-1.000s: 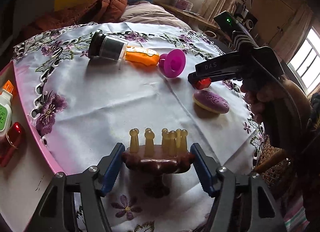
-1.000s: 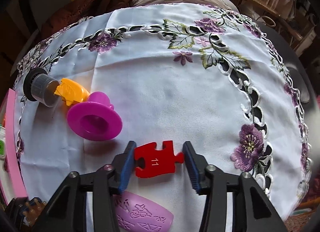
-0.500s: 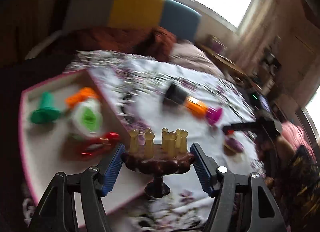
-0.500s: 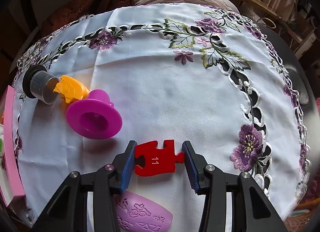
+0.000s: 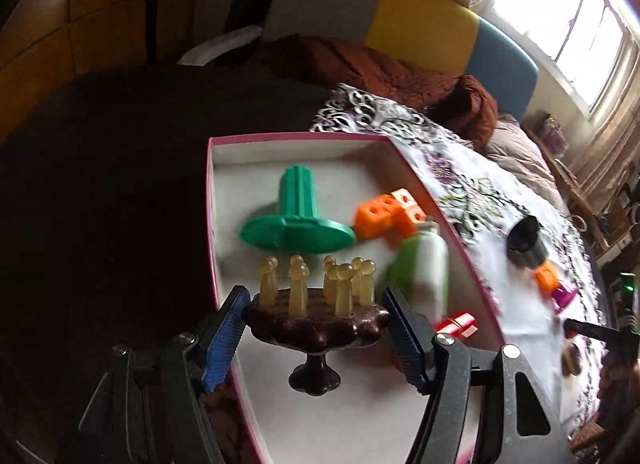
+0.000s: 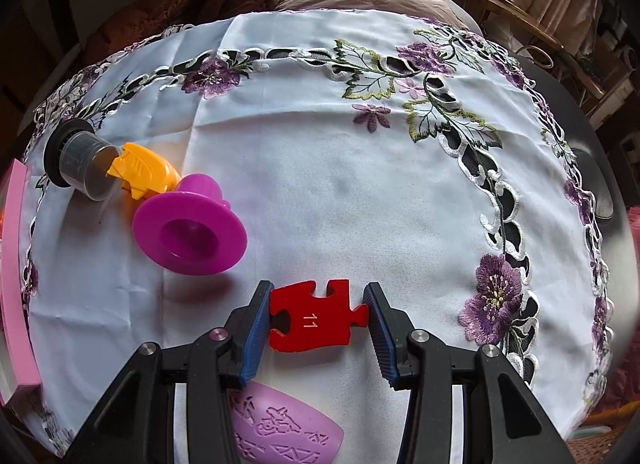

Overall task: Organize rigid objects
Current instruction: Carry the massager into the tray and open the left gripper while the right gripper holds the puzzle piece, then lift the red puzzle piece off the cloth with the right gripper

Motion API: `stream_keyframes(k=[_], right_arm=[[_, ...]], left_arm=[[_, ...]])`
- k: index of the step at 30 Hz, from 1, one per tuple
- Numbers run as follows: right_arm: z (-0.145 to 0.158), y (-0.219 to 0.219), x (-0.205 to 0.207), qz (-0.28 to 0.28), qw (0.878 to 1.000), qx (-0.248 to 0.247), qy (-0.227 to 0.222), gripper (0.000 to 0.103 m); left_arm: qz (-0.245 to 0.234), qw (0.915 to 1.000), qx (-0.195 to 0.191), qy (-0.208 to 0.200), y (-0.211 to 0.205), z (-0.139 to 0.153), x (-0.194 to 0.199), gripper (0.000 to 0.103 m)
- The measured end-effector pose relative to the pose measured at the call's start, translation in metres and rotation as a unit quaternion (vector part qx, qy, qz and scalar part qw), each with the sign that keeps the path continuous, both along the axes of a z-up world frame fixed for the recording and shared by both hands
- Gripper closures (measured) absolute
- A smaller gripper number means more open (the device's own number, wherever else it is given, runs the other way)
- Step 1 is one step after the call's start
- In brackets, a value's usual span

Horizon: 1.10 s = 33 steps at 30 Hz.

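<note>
My left gripper (image 5: 316, 322) is shut on a dark brown stand with several amber pegs (image 5: 318, 320), held in the air over the pink-rimmed box (image 5: 209, 200). Inside the box lie a green flanged piece (image 5: 298, 220), orange cubes (image 5: 390, 212), a white and green bottle (image 5: 424, 268) and a red item (image 5: 458, 324). My right gripper (image 6: 318, 318) is shut on a red puzzle piece marked 11 (image 6: 316, 316), just above the white embroidered cloth (image 6: 360, 192).
On the cloth lie a magenta flanged piece (image 6: 188, 232), an orange toy (image 6: 142, 176), a clear cup with a black lid (image 6: 78, 160) and a lilac soap-shaped piece (image 6: 288, 432). The box's pink edge (image 6: 14, 276) shows at the left. A bed lies beyond.
My left gripper has swung left with the peg stand, from over the cloth to over the box. My right gripper and the red puzzle piece have stayed put.
</note>
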State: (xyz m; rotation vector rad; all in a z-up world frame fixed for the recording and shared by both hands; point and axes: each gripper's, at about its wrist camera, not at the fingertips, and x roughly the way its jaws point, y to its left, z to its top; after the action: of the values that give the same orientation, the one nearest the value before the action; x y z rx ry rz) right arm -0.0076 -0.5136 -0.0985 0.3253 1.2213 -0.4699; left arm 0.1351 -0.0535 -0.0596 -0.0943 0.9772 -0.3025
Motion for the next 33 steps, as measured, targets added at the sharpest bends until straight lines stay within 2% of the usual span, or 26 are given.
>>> stream_keyframes(k=[3,7,8,10,18,22,26,33], right_arm=[[0.000,0.000,0.000,0.000,1.000,0.000,0.000,0.056],[0.000,0.000,0.000,0.001,1.000,0.000,0.001,0.056],[0.000,0.000,0.000,0.001,1.000,-0.001,0.001,0.056],[0.000,0.000,0.000,0.001,1.000,0.000,0.001,0.056],[0.000,-0.007,-0.002,-0.014,1.000,0.023,-0.010,0.055],[0.002,-0.013,-0.005,-0.031,0.998,0.049,-0.025,0.052],[0.003,-0.018,-0.007,-0.041,0.996,0.069,-0.036,0.048],[0.007,-0.019,-0.007,-0.032,0.997,0.067,-0.032,0.041]], left_arm=[[0.005,0.9999,0.011,0.006,-0.002,-0.010,0.012,0.034],[-0.004,0.9998,0.019,0.000,-0.007,-0.009,0.014,0.033],[-0.001,0.9998,0.018,-0.003,-0.007,-0.007,0.013,0.027],[0.007,0.9997,0.020,-0.015,-0.005,-0.002,0.010,0.021],[0.031,0.9979,0.000,-0.056,0.005,0.031,-0.022,0.021],[0.004,0.9977,-0.030,-0.060,-0.004,0.042,-0.041,0.021],[-0.028,0.9973,-0.052,-0.044,-0.019,0.044,-0.056,0.021],[-0.075,0.9956,-0.044,-0.036,-0.046,0.043,-0.083,0.021]])
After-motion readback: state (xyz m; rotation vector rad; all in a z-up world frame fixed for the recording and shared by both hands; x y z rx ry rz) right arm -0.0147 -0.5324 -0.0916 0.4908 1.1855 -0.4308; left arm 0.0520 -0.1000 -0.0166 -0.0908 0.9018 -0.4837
